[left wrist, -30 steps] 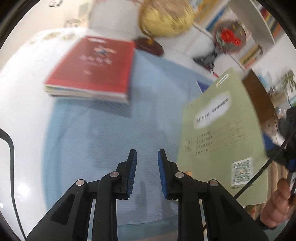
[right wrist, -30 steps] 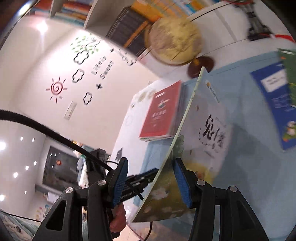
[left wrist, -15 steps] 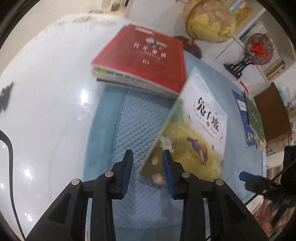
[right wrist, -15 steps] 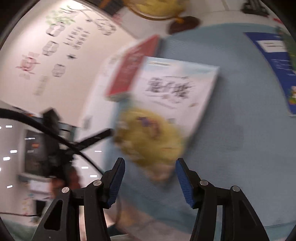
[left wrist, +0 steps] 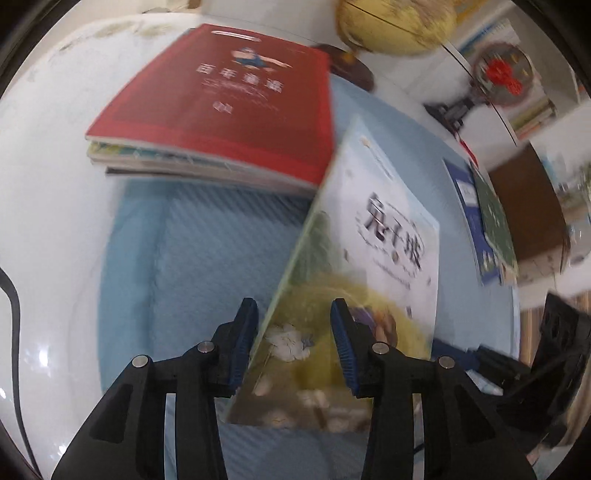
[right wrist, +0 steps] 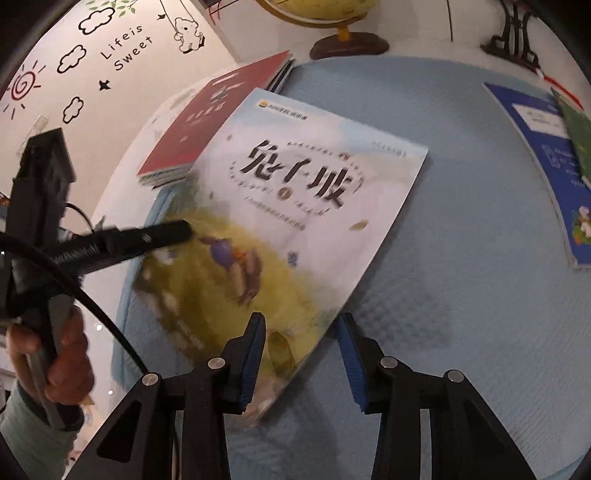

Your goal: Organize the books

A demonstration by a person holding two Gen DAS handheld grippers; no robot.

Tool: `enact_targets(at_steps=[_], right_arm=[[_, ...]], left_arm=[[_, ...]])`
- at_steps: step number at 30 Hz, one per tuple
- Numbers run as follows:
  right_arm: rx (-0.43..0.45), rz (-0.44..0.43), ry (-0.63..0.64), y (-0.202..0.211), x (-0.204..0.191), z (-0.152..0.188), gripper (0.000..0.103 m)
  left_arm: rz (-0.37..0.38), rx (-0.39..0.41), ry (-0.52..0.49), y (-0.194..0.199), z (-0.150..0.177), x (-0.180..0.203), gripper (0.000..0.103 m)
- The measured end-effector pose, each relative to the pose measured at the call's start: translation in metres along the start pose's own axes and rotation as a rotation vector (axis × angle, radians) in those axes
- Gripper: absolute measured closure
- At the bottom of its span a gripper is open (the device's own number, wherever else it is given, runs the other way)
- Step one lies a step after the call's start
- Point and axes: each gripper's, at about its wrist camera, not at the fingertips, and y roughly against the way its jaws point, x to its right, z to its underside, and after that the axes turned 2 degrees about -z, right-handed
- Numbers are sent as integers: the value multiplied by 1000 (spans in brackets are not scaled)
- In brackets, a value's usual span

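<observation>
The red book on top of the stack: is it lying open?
No, the red book lies closed with its front cover up, on top of a stack of books beside the blue mat.

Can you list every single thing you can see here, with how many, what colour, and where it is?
picture book: one, white and yellow cover, tilted over the mat, its corners between both sets of jaws
book stack: one, red book on top, beyond the mat's far left edge
blue book: one, far right of the mat, a green book overlapping it
mat: one, light blue, on a white table
globe: one, yellow, behind the stack
left gripper: black, blue pads, jaws opening
right gripper: same colours, jaws closing
hand: one, holding the left gripper
</observation>
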Motion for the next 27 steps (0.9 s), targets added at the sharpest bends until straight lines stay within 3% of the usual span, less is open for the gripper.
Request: enact_targets(at_steps=[3, 5, 8, 14, 18, 19, 20, 23, 27], right_arm=[[-10, -6, -35, 9, 15, 10, 62], [-21, -33, -68, 15, 29, 20, 62], [-45, -64, -111, 29, 46, 40, 63], [-52, -85, -73, 32, 38, 62, 60], [-29, -75, -75, 30, 36, 60, 61], [-24, -96, -97, 31, 42, 61, 61], [-20, -118, -117, 32, 46, 62, 60], [-13, -152, -145, 36, 55, 65, 60], [-12, -168, -187, 37, 58, 66, 58]], left_arm=[[105, -55, -9, 5, 28, 10, 66], [136, -84, -26, 7, 46, 17, 66], [110, -89, -22, 7, 66, 19, 66], [161, -84, 28, 17, 78, 13, 66], [316, -32, 33, 42, 77, 25, 70], [321, -8, 18, 49, 78, 31, 71], [302, 3, -2, 52, 77, 36, 78], [175, -6, -58, 41, 80, 44, 93], [187, -60, -7, 23, 84, 38, 94]])
